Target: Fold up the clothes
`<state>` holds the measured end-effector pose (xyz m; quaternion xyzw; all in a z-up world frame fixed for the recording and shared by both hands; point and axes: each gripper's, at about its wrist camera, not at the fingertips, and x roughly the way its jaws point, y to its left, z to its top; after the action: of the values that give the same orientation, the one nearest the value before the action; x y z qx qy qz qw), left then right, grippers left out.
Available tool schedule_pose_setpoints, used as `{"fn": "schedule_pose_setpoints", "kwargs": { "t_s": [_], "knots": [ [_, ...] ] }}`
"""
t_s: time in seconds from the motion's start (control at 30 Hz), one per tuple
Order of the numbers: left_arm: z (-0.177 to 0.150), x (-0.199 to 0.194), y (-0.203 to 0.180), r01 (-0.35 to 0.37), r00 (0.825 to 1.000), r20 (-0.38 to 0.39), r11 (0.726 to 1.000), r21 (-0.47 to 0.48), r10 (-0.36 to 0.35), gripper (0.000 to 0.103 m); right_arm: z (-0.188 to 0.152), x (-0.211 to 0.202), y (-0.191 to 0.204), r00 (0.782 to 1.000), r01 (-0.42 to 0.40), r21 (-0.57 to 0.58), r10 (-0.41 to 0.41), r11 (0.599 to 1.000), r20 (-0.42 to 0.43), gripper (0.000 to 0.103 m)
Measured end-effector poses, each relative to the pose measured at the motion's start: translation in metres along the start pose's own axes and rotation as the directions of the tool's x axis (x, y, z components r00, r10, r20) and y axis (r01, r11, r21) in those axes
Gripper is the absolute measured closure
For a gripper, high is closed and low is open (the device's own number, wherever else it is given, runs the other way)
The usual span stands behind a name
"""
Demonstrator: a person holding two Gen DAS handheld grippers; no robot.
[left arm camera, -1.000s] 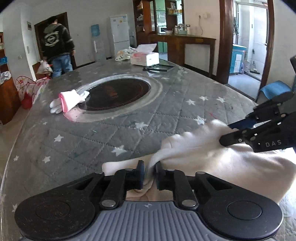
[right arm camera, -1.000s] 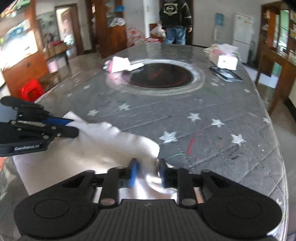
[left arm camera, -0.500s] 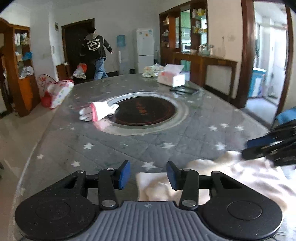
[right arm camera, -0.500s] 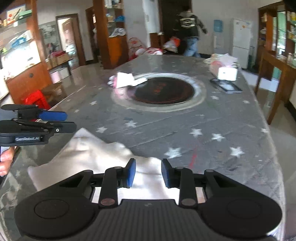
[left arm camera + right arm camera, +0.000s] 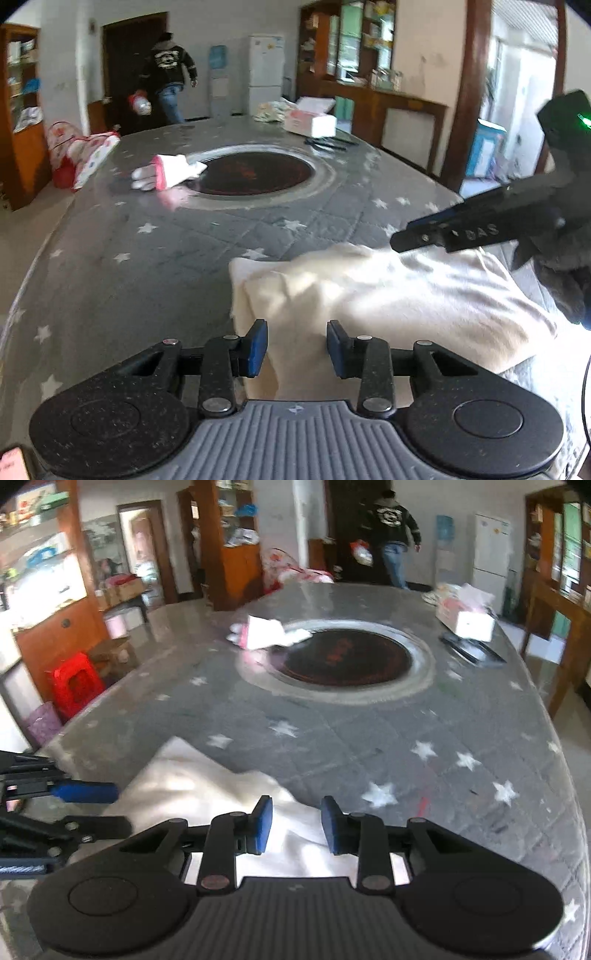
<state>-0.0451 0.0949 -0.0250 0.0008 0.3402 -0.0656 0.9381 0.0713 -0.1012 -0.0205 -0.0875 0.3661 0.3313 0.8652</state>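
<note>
With its blue pads spread wide, the left gripper (image 5: 295, 347) is hovering over the near left corner of the cloth (image 5: 388, 295), gripping nothing. The right gripper (image 5: 296, 825) is likewise standing wide over the cloth's (image 5: 207, 794) right side, its pads apart and the white fabric showing between them. Seen from the left wrist, the right gripper (image 5: 406, 240) is reaching in from the right, above the cloth's far edge; seen from the right wrist, the left gripper (image 5: 114, 808) is coming in from the left at the cloth's edge, one blue pad (image 5: 85, 791) over a dark finger.

The cloth is lying folded in a cream bundle at the near end of the table (image 5: 147, 266), on a grey quilted cover with white stars. Farther out, a dark round inset (image 5: 255, 173) is sitting in the middle of the table, with a white-and-pink glove (image 5: 166, 175) just beside its left rim. Well beyond, a tissue box (image 5: 310, 122) is resting near the far end, with a flat black thing (image 5: 472, 648) near it. At the back of the room a person (image 5: 168, 70) in a dark jacket is standing by a doorway, holding a bag, near a white fridge (image 5: 264, 74).
</note>
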Motion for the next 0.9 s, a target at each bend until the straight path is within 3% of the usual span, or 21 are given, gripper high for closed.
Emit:
{"fn": "schedule_pose_setpoints", "kwargs": {
  "t_s": [0.17,0.33,0.6,0.9],
  "knots": [
    [-0.007,-0.005,0.008,-0.002,1.000,-0.020,0.999,-0.040,0.001,0.060,0.003,0.003,0.024,0.997,-0.075,-0.044,0.075,0.996,-0.013,0.074],
    [-0.015,-0.005,0.017,0.014,0.999,-0.043,0.995,-0.099,-0.018,0.060,-0.001,0.027,0.035,0.996,-0.077,-0.045,0.074,0.996,-0.052,0.074],
    [-0.020,-0.006,0.016,0.034,0.998,-0.057,0.993,-0.113,-0.040,0.060,0.001,0.034,0.036,0.996,-0.075,-0.054,0.072,0.996,-0.058,0.075],
    [0.000,-0.015,0.015,0.045,0.998,-0.035,0.994,-0.100,-0.049,0.060,-0.003,-0.019,0.013,0.999,-0.039,-0.029,0.039,0.999,-0.001,0.075]
  ]
}}
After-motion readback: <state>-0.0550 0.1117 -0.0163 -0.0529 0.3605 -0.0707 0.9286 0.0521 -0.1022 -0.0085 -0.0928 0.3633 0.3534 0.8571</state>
